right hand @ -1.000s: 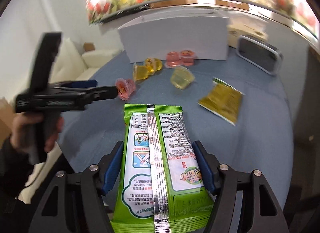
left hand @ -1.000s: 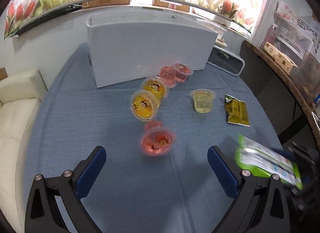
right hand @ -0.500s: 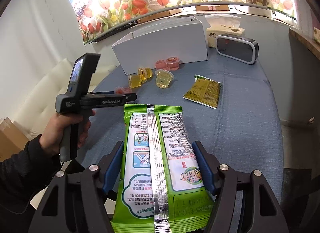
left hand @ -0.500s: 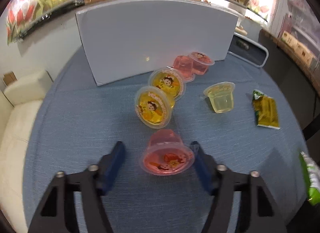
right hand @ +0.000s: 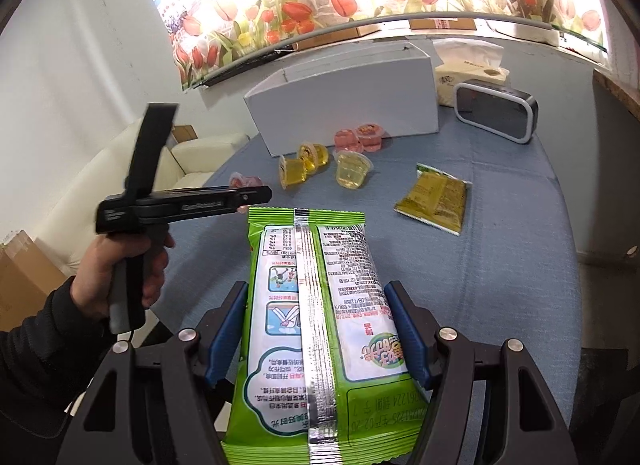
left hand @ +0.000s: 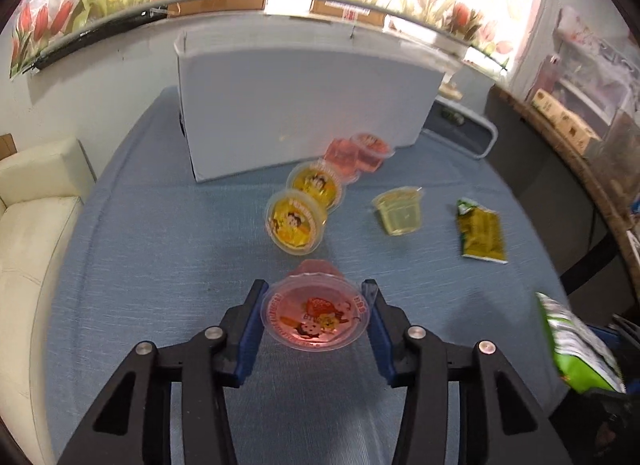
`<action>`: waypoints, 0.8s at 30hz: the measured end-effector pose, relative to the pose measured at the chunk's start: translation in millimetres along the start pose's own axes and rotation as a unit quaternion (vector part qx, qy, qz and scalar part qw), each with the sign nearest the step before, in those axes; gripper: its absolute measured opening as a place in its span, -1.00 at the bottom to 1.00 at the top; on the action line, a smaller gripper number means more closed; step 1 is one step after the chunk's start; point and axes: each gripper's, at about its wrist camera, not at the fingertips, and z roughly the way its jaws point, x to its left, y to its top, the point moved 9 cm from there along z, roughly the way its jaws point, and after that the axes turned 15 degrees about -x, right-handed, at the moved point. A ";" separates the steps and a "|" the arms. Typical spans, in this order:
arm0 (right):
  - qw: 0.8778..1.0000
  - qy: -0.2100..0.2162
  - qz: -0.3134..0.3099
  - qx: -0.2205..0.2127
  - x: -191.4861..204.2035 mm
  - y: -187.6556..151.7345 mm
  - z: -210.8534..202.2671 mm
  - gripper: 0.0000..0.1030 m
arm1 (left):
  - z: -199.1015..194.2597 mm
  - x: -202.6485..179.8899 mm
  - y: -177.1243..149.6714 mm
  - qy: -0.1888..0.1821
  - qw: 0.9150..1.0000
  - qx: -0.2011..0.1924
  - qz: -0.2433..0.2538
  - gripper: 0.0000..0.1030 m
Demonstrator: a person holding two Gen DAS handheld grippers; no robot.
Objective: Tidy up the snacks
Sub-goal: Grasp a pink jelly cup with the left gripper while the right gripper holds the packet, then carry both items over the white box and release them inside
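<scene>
My left gripper (left hand: 314, 319) is shut on a pink jelly cup (left hand: 314, 315) lying on its side, its blue pads against the cup's rim. Two yellow jelly cups (left hand: 295, 221) lie on their sides beyond it, then two pink cups (left hand: 356, 153) by the white box (left hand: 304, 105). A pale yellow cup (left hand: 400, 211) and an olive packet (left hand: 482, 235) lie to the right. My right gripper (right hand: 316, 329) is shut on a green snack bag (right hand: 316, 329), held above the table's near edge. The bag also shows in the left wrist view (left hand: 576, 349).
The blue table (left hand: 160, 265) has a cream sofa (left hand: 28, 225) on its left. A black clock (right hand: 496, 111) and a tissue box (right hand: 468, 73) stand at the back right. The left gripper and the hand holding it (right hand: 132, 265) show in the right wrist view.
My left gripper has moved in from open and closed on the pink jelly cup. My right gripper has kept hold of the green bag while drawing back and up from the table.
</scene>
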 end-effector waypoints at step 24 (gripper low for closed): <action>0.993 -0.049 -0.063 -0.084 -19.3 238.0 147.6 0.41 | 13.0 24.4 222.1 -0.023 0.994 -0.110 -0.013 0.00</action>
